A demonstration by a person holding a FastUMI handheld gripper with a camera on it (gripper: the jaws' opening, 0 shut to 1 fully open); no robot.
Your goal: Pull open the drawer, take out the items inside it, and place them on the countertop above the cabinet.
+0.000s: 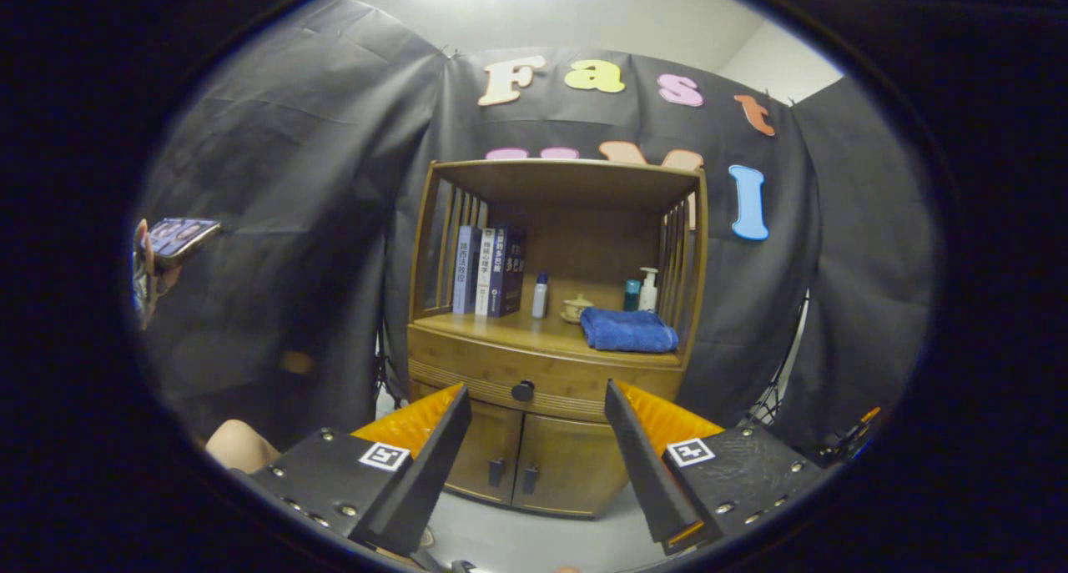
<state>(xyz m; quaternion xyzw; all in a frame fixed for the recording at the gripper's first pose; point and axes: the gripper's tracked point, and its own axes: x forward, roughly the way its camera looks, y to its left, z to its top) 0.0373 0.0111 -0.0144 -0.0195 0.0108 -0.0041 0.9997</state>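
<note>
A wooden cabinet (551, 373) stands against the black cloth wall, some way beyond my fingers. Its drawer (542, 377) is closed, with a round dark knob (522, 390) at its middle. The countertop (517, 327) above the drawer carries a folded blue towel (628, 329), several upright books (490, 270), a small white bottle (540, 295), a little teacup (576, 308), a teal bottle (632, 294) and a white pump bottle (648, 289). My gripper (538, 402) is open with nothing between its fingers, and the knob appears in the gap between the fingertips, far ahead.
Two lower cabinet doors (534, 464) with small dark handles sit under the drawer. A person's hand holding a phone (177, 238) is off to the left, and a knee (239, 445) shows by the left finger. Pale floor (534, 540) lies before the cabinet.
</note>
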